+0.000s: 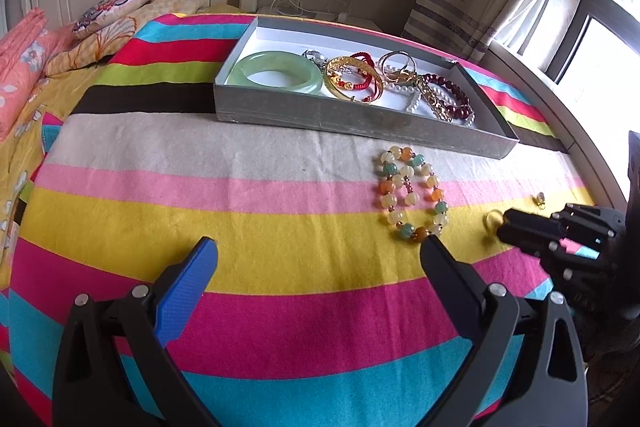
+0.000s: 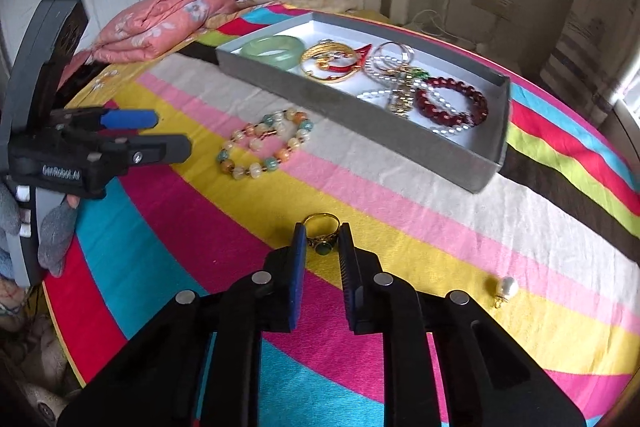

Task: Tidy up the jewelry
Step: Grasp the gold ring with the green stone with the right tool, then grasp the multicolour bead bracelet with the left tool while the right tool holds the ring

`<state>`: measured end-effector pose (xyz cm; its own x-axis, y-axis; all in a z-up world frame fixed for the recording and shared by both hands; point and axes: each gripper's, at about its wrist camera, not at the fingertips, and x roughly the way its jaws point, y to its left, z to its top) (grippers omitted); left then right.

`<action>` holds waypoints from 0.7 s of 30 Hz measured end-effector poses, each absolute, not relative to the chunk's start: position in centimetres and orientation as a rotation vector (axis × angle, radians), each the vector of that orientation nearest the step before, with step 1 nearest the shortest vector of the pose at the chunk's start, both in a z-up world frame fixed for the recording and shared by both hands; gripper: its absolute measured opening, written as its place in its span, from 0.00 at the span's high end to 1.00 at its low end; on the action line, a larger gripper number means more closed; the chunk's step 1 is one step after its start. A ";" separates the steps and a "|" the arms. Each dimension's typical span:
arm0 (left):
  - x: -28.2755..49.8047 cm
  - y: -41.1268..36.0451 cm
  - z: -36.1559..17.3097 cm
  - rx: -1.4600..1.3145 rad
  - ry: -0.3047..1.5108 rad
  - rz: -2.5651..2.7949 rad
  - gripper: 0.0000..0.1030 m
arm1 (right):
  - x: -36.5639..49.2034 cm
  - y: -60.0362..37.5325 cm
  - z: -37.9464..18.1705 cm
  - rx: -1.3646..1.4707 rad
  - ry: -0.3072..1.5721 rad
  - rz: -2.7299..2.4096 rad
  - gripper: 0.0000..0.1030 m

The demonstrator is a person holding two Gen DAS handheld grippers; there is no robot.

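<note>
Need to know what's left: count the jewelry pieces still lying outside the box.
3: the multicolour bead bracelet beside the box, the gold ring between the right gripper's fingers, the pearl pendant to its right.

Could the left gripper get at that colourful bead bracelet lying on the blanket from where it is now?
Probably yes. The left gripper stands open, and the bead bracelet lies flat on the striped blanket just ahead of its right-hand finger, outside the grey box. Nothing lies between them; the right gripper is off to one side.

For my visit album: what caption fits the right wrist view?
Right gripper closing around a gold ring on the striped bedspread, with the jewelry tray behind.
</note>
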<state>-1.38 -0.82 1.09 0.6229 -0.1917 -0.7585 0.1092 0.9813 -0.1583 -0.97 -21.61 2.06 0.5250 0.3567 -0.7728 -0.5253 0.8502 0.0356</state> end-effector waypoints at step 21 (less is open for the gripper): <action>0.3 -10.3 0.7 0.219 0.862 -0.321 0.82 | -0.8 -25.4 3.3 0.004 0.793 0.484 0.84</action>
<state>0.26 -10.33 0.70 0.6075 -0.1870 -0.7720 0.3626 0.9300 0.0600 -0.82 -25.45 3.32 0.5982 0.4191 -0.6830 -0.4161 0.8909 0.1822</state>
